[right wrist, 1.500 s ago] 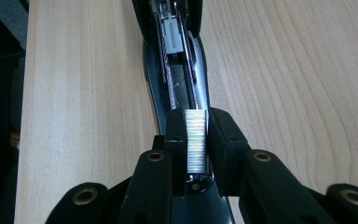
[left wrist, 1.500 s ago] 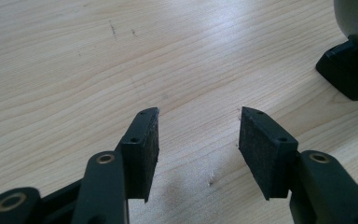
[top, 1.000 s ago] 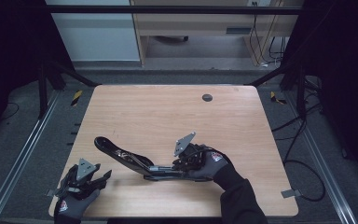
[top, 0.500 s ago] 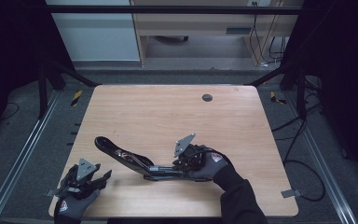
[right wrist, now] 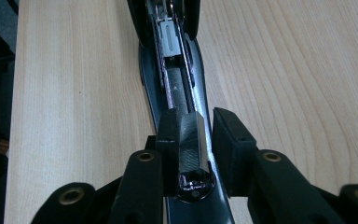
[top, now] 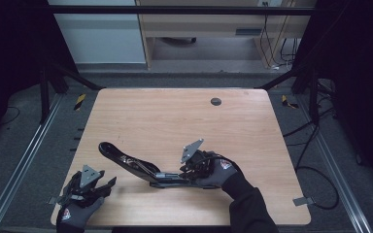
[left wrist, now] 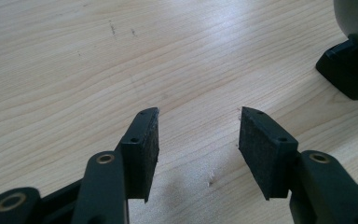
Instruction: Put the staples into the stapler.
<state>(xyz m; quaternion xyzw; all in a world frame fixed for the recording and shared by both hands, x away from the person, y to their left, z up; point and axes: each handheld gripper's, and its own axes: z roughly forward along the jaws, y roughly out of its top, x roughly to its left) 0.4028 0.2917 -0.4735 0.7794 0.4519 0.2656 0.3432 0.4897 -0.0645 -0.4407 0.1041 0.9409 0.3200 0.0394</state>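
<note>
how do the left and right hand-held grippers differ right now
The left hand-held gripper has its jaws wide apart over bare table, holding nothing; the right hand-held gripper has its jaws closed on the end of the opened stapler. Both sit low at the table's near edge, in gloved hands.

- The worktop (top: 175, 121) is pale wood with a fine, streaky grain, and has a small dark grey round plug (top: 215, 101) near its far edge.
- The stapler (top: 136, 165) is glossy black, with a silvery metal channel down its opened middle.
- The right tongs (right wrist: 200, 154) are matt black with brass-coloured rivets.
- The left tongs (left wrist: 198, 135) are black too, with dark, felt-like pads.
- The gloves (top: 223, 170) are dark grey with a small red and white badge.
</note>
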